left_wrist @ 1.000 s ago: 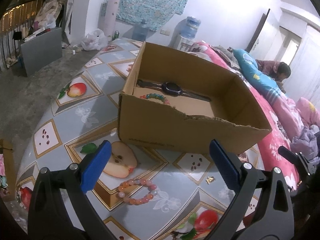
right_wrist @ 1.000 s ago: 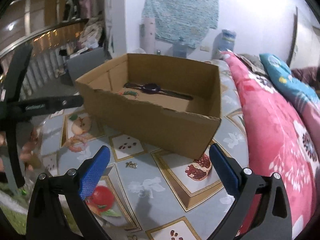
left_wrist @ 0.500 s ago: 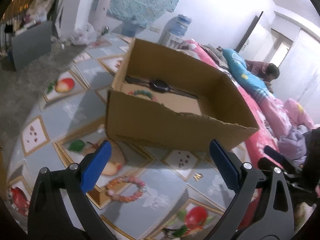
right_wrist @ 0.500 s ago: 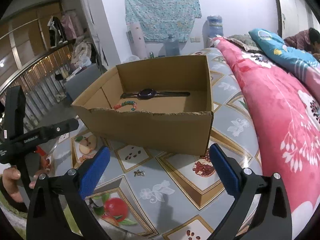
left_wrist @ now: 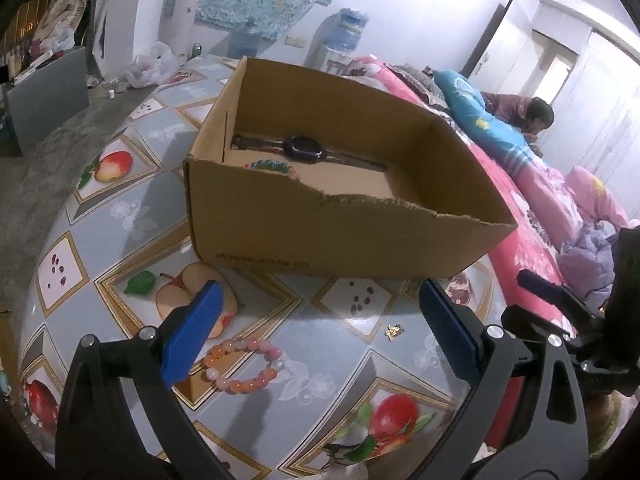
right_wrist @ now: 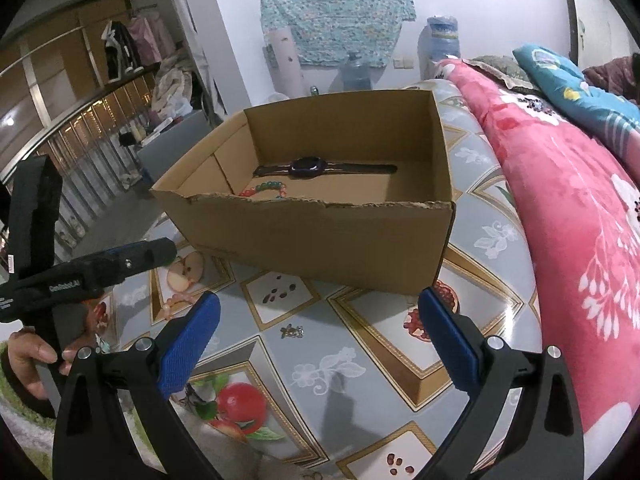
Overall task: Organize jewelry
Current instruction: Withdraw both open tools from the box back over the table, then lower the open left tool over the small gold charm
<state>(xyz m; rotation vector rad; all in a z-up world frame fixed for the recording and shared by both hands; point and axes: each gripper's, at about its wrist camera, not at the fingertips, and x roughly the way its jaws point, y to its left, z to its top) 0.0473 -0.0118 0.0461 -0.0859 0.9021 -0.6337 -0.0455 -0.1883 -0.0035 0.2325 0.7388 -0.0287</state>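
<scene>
Two black grippers with blue-padded jaws hang above a table covered in a grey fruit-patterned oilcloth [left_wrist: 132, 216], and both stand with their jaws wide apart, holding nothing. The left gripper [left_wrist: 316, 332] points toward an open brown cardboard box [left_wrist: 320, 236] with a torn front edge, which sits on the table just beyond it. Inside the box, a dark wristwatch with a round face [left_wrist: 302, 147] lies stretched flat along the far side of the floor, and a bracelet of green and red beads [left_wrist: 270, 166] lies just in front of it, near the box's left wall. On the table, outside the box, a pink-and-orange beaded bracelet [left_wrist: 242, 366] rests just beside the left gripper's left pad. A small gold-coloured earring [left_wrist: 394, 331] lies on the cloth nearer the right pad, well apart from the bracelet. The right gripper [right_wrist: 318, 332] hovers over that same small trinket [right_wrist: 292, 332]. A red flowered quilt [right_wrist: 560, 208] lies to the right of the table.
</scene>
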